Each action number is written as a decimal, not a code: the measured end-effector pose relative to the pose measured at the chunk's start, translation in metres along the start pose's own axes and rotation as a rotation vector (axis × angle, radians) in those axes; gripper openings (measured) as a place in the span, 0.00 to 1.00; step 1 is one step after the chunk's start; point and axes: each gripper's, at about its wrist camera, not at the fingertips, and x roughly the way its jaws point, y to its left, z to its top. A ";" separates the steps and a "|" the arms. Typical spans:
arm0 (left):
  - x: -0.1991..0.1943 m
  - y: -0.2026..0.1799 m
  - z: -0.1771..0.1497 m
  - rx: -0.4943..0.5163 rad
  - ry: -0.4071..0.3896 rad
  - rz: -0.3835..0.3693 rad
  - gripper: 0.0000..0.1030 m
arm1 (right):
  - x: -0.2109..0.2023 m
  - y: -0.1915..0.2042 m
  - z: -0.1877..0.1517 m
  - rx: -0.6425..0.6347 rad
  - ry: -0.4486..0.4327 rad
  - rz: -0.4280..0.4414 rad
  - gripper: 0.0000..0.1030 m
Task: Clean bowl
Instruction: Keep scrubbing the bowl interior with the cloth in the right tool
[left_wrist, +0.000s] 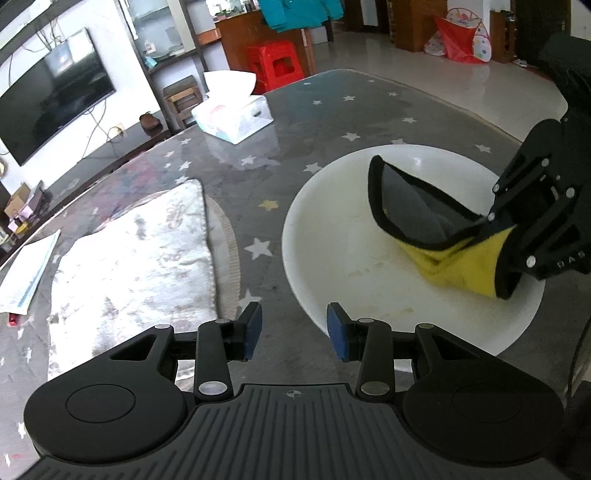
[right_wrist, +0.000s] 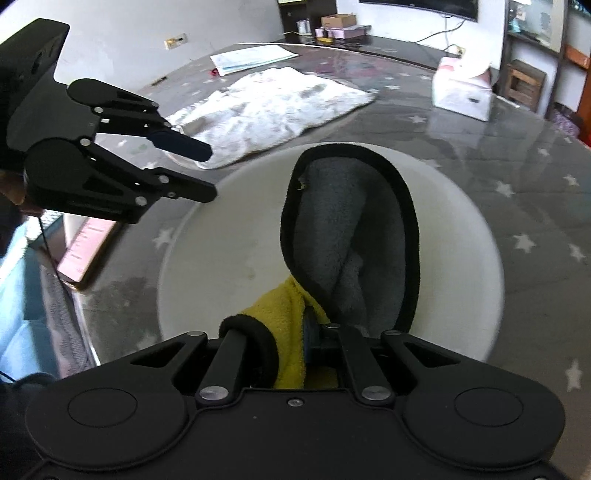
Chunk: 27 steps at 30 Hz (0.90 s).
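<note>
A wide white bowl (left_wrist: 343, 258) sits on a grey star-patterned table; it also shows in the right wrist view (right_wrist: 229, 258). My right gripper (left_wrist: 491, 225) is shut on a yellow and grey cloth with black trim (left_wrist: 413, 206) and holds it inside the bowl. In the right wrist view the cloth (right_wrist: 351, 229) drapes forward over the bowl. My left gripper (left_wrist: 294, 328) is open and empty, its blue pads at the bowl's near rim. It appears in the right wrist view (right_wrist: 208, 171) at the bowl's left edge.
A white fluffy towel (left_wrist: 140, 243) lies on the table left of the bowl. A tissue box (left_wrist: 232, 118) stands at the far side. Papers (left_wrist: 26, 273) lie at the far left edge. A pink phone (right_wrist: 88, 247) lies near the table edge.
</note>
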 end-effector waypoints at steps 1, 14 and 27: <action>-0.001 0.001 -0.001 0.001 0.003 0.005 0.39 | 0.002 0.001 0.002 0.000 -0.004 0.011 0.09; -0.012 -0.005 -0.014 0.041 -0.005 0.019 0.39 | 0.039 0.007 0.037 -0.001 -0.101 0.033 0.08; -0.025 -0.030 -0.014 0.139 -0.063 -0.005 0.39 | 0.052 -0.008 0.051 -0.044 -0.173 -0.118 0.08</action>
